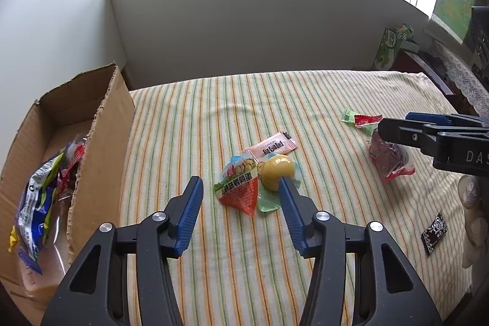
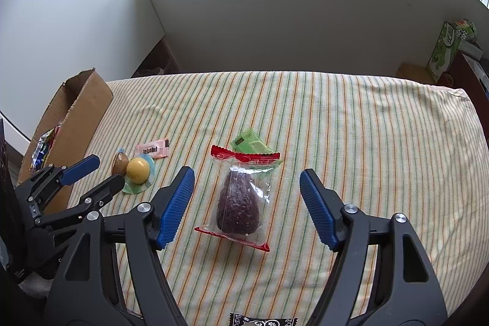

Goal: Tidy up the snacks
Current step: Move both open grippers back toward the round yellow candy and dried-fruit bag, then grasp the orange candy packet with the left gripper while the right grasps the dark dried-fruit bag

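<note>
The dark purple snack in its clear, red-edged wrapper [image 2: 241,200] is lying on the striped table [image 2: 351,124] directly between the right tool's [image 2: 247,197] wide-spread fingers, lined up for a pinch. The left tool [image 1: 240,188], equally wide, is framing the yellow ball-shaped jelly cup [image 1: 278,168] and the orange triangular packet [image 1: 240,188]. The brown cardboard box [image 1: 101,124] is sitting left of it, likely gathering the sorted snacks.

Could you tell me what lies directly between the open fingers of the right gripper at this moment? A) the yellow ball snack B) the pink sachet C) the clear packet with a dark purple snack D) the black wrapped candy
C: in the right wrist view the right gripper is open, with the clear packet with a dark purple snack lying on the striped cloth between its blue fingers.
</note>
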{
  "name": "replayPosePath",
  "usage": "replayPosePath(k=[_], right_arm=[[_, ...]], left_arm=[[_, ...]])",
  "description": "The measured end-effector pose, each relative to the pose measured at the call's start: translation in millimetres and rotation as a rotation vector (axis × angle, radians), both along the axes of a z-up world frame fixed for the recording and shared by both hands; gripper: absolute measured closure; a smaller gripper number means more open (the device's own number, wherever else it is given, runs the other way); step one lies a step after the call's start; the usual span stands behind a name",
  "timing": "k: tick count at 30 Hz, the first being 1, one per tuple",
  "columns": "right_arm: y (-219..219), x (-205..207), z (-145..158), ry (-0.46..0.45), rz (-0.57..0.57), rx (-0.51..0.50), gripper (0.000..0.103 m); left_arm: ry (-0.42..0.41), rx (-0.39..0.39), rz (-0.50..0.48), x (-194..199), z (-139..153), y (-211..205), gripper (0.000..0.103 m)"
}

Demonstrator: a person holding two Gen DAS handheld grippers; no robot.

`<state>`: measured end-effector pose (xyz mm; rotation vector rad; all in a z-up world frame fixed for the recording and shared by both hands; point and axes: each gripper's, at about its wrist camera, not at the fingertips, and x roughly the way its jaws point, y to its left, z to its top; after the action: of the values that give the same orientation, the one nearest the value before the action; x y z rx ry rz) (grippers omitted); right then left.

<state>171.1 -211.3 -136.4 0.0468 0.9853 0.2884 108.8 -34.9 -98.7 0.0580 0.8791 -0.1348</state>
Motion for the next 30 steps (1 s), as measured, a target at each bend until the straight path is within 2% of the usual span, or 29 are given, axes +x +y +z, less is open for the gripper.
replayPosePath(k=[2, 4, 9, 10, 11, 13, 16, 21, 30], right_arm=[[2, 1, -6, 0.015, 0.005, -0.009, 0.029], [4, 3, -10, 0.024, 0.009, -0.016, 0.029], [4, 4, -17, 0.041, 0.014, -0.022, 0.029], [4, 3, -19, 0.047, 0.013, -0.021, 0.031], [3, 3, -21, 0.056, 0.016, -0.017, 0.041], [3, 3, -24, 0.064, 0.014, -0.025, 0.055], [2, 1, -23, 0.062, 0.015, -0.016, 0.067], [3, -1, -20, 0.048, 0.016, -0.011, 0.068], [8, -14, 14, -0.033, 0.032, 0.013, 0.069]], left_arm=[[0.010, -0.003, 0.010, 5, -4, 3, 0.057], [0.024, -0.011, 0.014, 7, -7, 7, 0.066], [0.024, -0.015, 0.006, 7, -8, 6, 0.075], [0.024, -0.014, 0.003, 8, -8, 5, 0.078], [0.022, -0.012, 0.002, 8, -8, 5, 0.078], [0.018, -0.006, -0.001, 10, -8, 3, 0.080], [0.016, -0.005, -0.001, 9, -8, 3, 0.080], [0.002, 0.000, 0.001, 5, -9, 2, 0.080], [-0.057, -0.011, -0.005, -13, 11, 3, 0.081]])
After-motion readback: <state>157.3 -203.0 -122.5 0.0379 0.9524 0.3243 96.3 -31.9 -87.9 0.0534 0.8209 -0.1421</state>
